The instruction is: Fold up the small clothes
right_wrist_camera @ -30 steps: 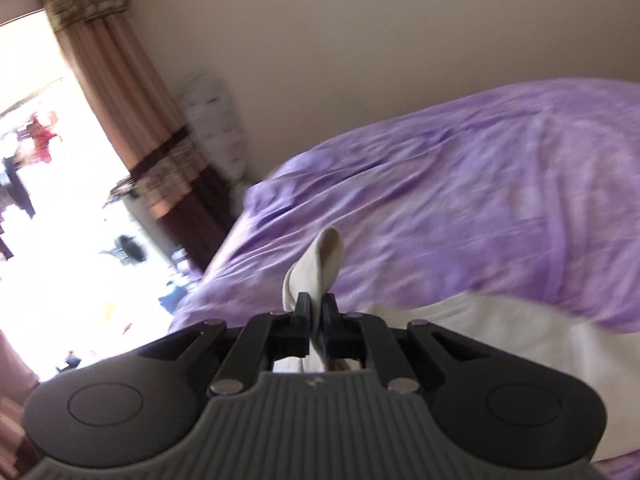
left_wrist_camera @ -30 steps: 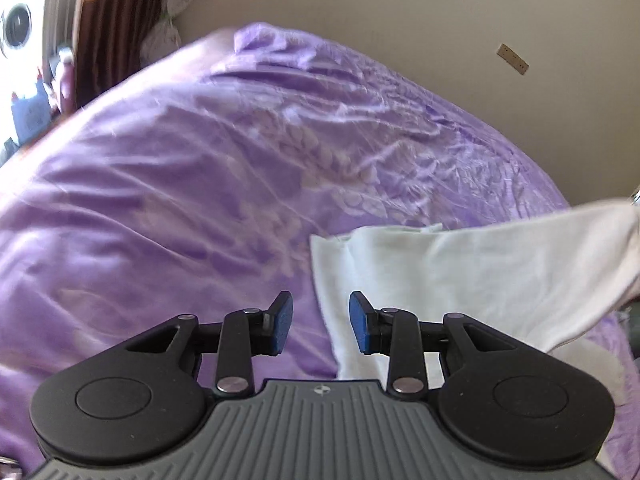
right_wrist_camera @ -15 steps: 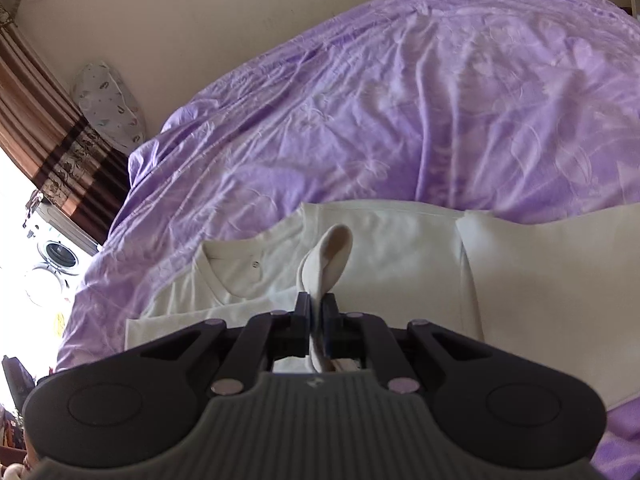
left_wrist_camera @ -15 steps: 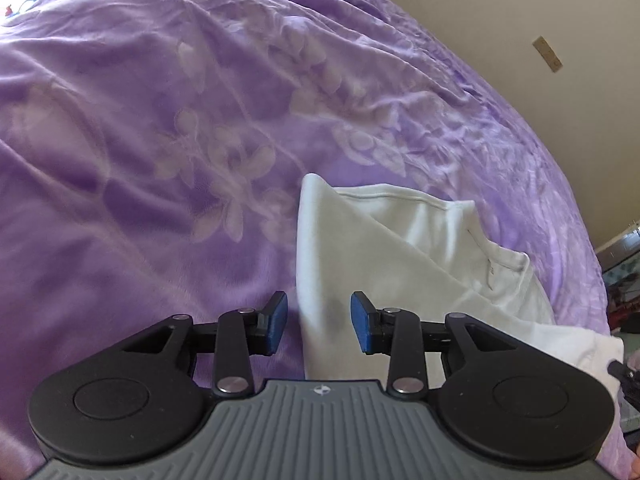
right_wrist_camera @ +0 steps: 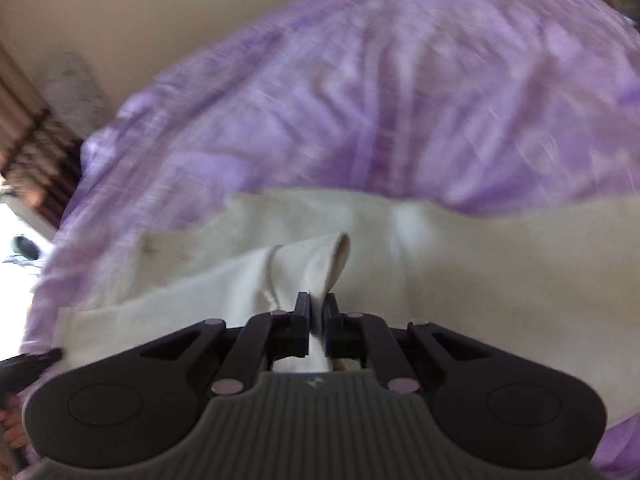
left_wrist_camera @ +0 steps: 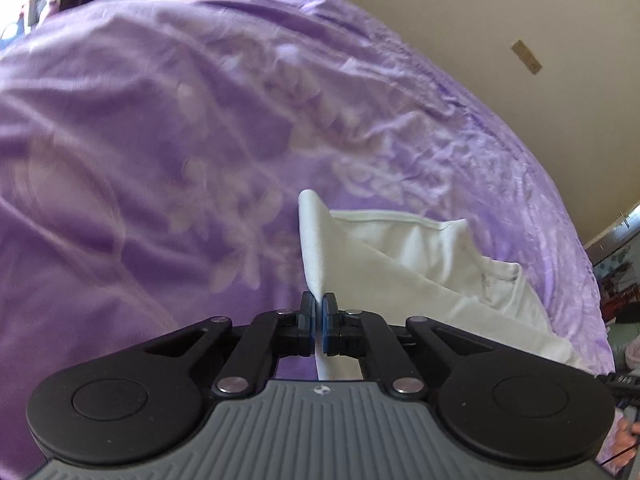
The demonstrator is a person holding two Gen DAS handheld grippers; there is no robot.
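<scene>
Surface: bed covered by a purple bedspread (left_wrist_camera: 168, 168) with a pale floral print; beige wall (left_wrist_camera: 500, 12) behind it, with a small tan plate (left_wrist_camera: 526, 57) fixed to the wall. Striped brown curtain (right_wrist_camera: 28, 140) at the far left of the right wrist view, bright window light below it.

Task item: a white garment (left_wrist_camera: 420, 256), lying on the bedspread ahead of and to the right of the left jaws. A neckline seam shows on its far right part in the left wrist view.

Left gripper (left_wrist_camera: 319, 312): jaws closed on an edge of the white garment. The pinched fabric rises straight ahead of the jaws to a raised corner; the rest of the cloth falls away to the right.

Right gripper (right_wrist_camera: 316, 312): jaws clamped on a bunched fold of the same white garment (right_wrist_camera: 480, 276). A rolled loop of fabric stands up just ahead of the jaws. The cloth spreads flat to both sides and beyond the jaws, with purple bedspread (right_wrist_camera: 380, 92) past its far edge.

The right wrist view is motion-blurred; fine detail of the garment is not readable there.
</scene>
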